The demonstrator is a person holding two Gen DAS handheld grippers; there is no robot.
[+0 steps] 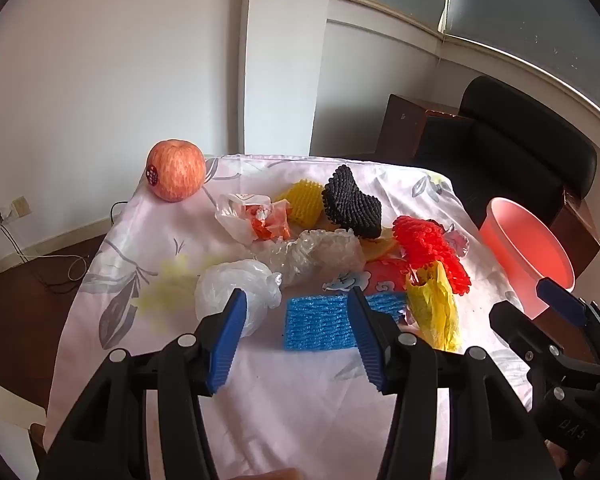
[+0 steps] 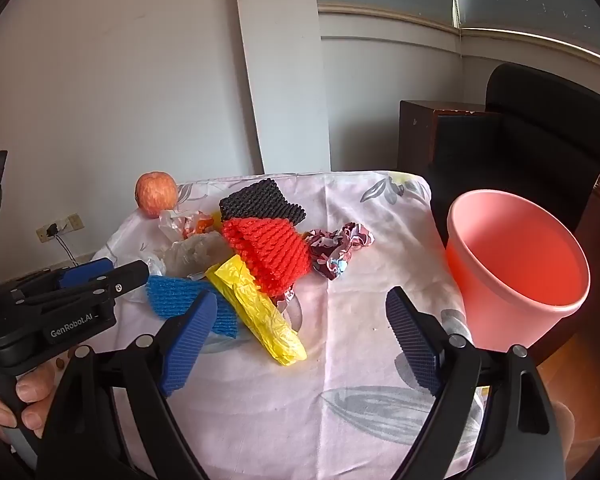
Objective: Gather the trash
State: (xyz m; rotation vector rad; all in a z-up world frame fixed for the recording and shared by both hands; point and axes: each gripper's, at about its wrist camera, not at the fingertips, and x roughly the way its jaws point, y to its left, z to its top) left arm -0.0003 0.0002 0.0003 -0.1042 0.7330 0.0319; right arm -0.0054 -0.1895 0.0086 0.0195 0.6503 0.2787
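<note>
The blue pads of the left gripper (image 1: 298,334) are held wide apart at the lower centre of the left wrist view, and nothing is clamped between them. Just beyond the pads a blue foam net (image 1: 320,324) is seen lying flat on the flowered tablecloth (image 1: 292,408), its long axis running left to right across the frame. At the left pad a crumpled white plastic bag (image 1: 236,292) is found.

The pads of the right gripper (image 2: 300,338) are also spread to the full and are empty, with bare cloth between them in the right wrist view. Near its left pad a yellow plastic bag (image 2: 256,312) is laid as a long roll; its long axis goes diagonally, from the upper left to the lower right of the frame, with the lower end pointing toward the camera. Above it a red foam net (image 2: 270,256) is placed, and behind that a black foam net (image 2: 260,202). A crumpled patterned wrapper (image 2: 340,250) is seen to the right of the red net.

At the right edge of the table a pink bin (image 2: 516,268) stands with its mouth open upward. An apple (image 2: 156,194) rests at the far left corner, in the upper left of the cloth.
</note>
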